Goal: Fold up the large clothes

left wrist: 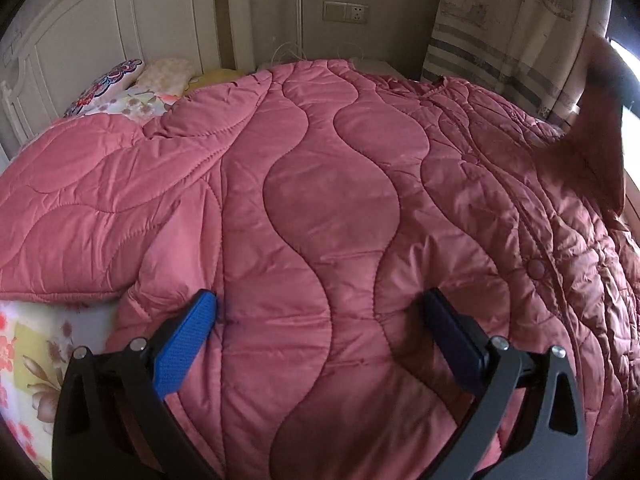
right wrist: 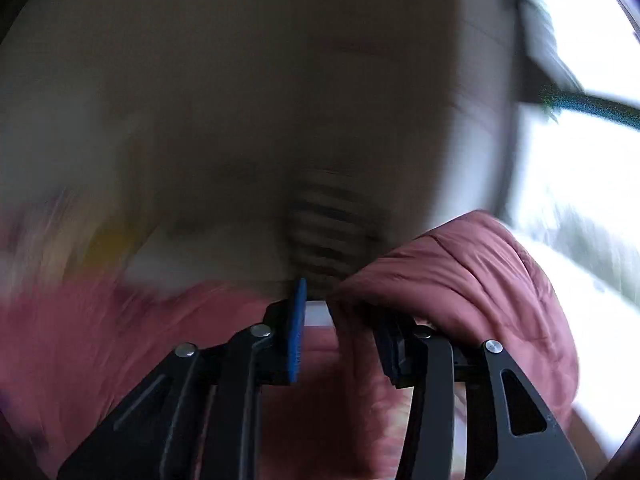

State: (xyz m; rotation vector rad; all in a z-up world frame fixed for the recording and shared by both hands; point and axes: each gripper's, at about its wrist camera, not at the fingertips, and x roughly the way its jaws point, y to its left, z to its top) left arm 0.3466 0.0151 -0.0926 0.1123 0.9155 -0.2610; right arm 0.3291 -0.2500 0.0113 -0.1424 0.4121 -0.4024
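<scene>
Left gripper (left wrist: 320,300) hovers low over the pink quilted coat (left wrist: 320,184), fingers (left wrist: 188,340) spread wide, released, gripping nothing. Coat lies spread flat across the bed (left wrist: 32,360); floral pillows (left wrist: 120,88) and headboard (left wrist: 80,20) behind. Right gripper (right wrist: 336,320) raised, view motion-blurred: fingers (right wrist: 297,332) partly parted, a coat fold draped over the right one; grasp cannot be judged.

Your left gripper (left wrist: 320,304) holds its fingers spread wide apart, while your right gripper (right wrist: 340,308) shows a narrower gap, blurred.
</scene>
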